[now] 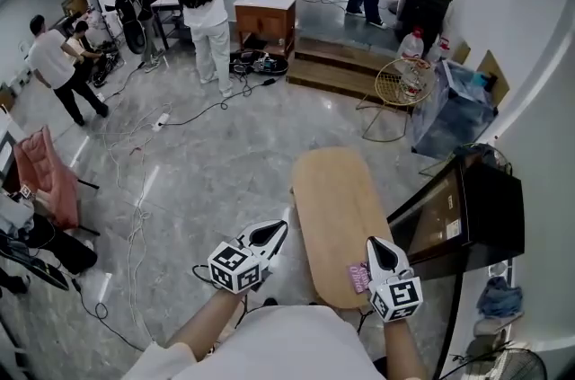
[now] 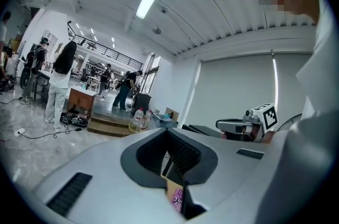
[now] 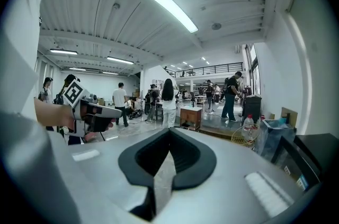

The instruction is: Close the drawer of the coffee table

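Note:
The coffee table (image 1: 334, 207) has a long oval wooden top and lies just ahead of me in the head view. No drawer shows from above. A small pink item (image 1: 359, 278) lies on its near end. My left gripper (image 1: 277, 231) is held left of the table's near end, shut and empty. My right gripper (image 1: 378, 244) hovers over the near right edge beside the pink item, also shut and empty. In the left gripper view the closed jaws meet at the gripper's tip (image 2: 168, 133), and the right gripper (image 2: 225, 125) shows beyond them. The right gripper view shows its own closed tip (image 3: 169, 131) and the left gripper (image 3: 108, 110).
A black cabinet (image 1: 490, 207) stands right of the table. Cables (image 1: 135, 190) trail over the grey floor on the left, by a pink chair (image 1: 45, 172). Farther off are a wire basket stand (image 1: 402, 82), a wooden step (image 1: 337, 64), a small cabinet (image 1: 265, 19) and several people.

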`<action>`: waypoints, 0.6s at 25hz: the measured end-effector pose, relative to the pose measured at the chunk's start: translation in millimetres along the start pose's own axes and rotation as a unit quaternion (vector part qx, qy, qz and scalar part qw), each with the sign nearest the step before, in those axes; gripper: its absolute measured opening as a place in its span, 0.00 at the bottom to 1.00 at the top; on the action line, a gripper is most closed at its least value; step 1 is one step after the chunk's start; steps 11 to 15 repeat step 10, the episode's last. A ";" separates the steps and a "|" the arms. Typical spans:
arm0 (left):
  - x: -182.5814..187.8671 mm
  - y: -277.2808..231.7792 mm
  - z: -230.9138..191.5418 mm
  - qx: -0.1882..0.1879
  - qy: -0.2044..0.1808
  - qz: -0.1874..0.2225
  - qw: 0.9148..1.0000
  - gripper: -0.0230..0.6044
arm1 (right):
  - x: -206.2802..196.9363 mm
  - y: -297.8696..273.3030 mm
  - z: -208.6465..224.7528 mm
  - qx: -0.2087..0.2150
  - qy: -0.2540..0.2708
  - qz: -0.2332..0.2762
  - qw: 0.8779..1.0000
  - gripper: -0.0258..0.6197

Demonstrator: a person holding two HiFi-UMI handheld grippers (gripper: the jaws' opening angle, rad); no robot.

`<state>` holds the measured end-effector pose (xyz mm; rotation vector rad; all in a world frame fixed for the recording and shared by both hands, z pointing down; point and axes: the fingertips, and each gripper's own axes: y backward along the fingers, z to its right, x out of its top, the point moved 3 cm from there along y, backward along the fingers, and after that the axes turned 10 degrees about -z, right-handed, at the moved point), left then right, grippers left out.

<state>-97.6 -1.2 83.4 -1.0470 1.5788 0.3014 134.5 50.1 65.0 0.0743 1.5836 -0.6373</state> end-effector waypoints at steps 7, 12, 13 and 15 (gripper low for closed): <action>0.3 -4.2 5.3 -0.001 0.001 0.002 1.000 0.05 | 0.0 4.5 4.7 -0.001 -0.001 0.002 1.000 0.06; 1.1 -5.6 8.0 -0.001 0.002 0.003 1.000 0.05 | 1.0 6.2 5.5 0.000 -0.001 0.004 1.000 0.06; 1.1 -5.6 8.0 -0.001 0.002 0.003 1.000 0.05 | 1.0 6.2 5.5 0.000 -0.001 0.004 1.000 0.06; 1.1 -5.6 8.0 -0.001 0.002 0.003 1.000 0.05 | 1.0 6.2 5.5 0.000 -0.001 0.004 1.000 0.06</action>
